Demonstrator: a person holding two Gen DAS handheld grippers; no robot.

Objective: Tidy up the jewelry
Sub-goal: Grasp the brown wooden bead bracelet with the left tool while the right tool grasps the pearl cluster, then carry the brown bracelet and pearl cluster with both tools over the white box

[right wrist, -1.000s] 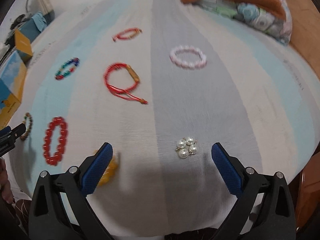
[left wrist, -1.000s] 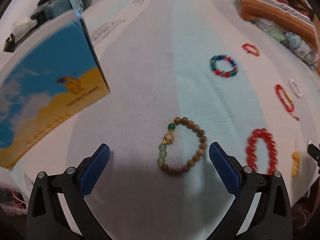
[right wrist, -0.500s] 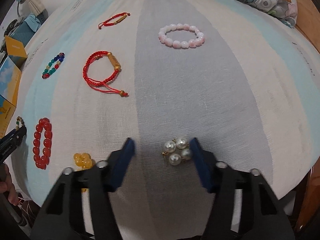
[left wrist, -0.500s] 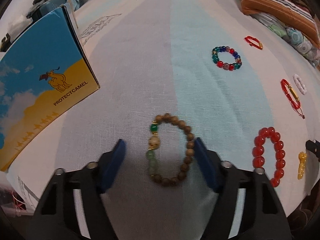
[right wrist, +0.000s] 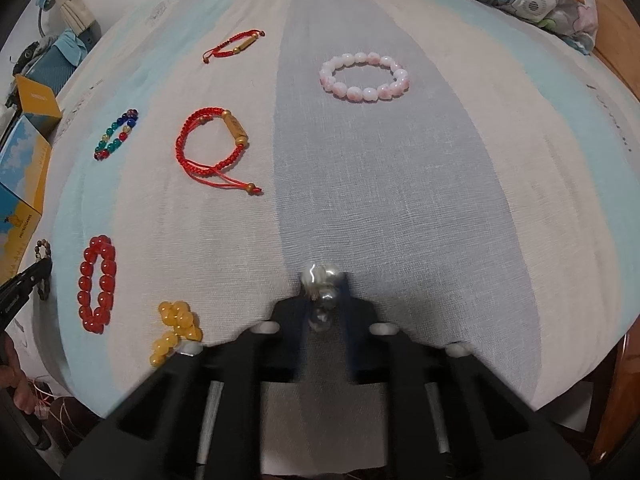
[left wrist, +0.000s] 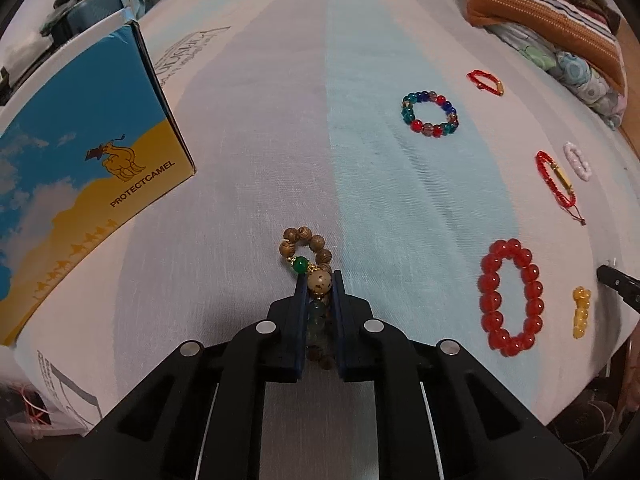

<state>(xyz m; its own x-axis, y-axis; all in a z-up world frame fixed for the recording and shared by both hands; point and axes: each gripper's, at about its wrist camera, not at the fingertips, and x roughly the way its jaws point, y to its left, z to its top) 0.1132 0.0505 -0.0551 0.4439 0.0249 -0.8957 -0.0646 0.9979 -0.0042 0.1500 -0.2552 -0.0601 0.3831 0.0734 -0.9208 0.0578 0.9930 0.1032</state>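
Observation:
My left gripper (left wrist: 317,280) is shut on a wooden bead bracelet (left wrist: 306,246) with a green bead and a large cream bead; its far loop lies squeezed on the striped cloth (left wrist: 360,184). My right gripper (right wrist: 323,280) is shut on a pearl cluster (right wrist: 320,276) at the cloth's near edge. Other jewelry lies spread out: a red bead bracelet (left wrist: 512,296), an amber bead piece (right wrist: 176,330), a multicolour bead bracelet (left wrist: 430,114), a red cord bracelet (right wrist: 212,148), a second red cord bracelet (right wrist: 236,45) and a pink bead bracelet (right wrist: 364,76).
A blue and yellow camel box (left wrist: 76,168) stands at the left of the cloth. Folded patterned blankets (left wrist: 552,12) lie at the far right. A wooden bed frame (right wrist: 616,380) edges the right side. Clutter sits beyond the box at the far left.
Both grippers moved down and forward and closed: the left on the wooden bead bracelet, squeezing it narrow, the right on the pearl cluster.

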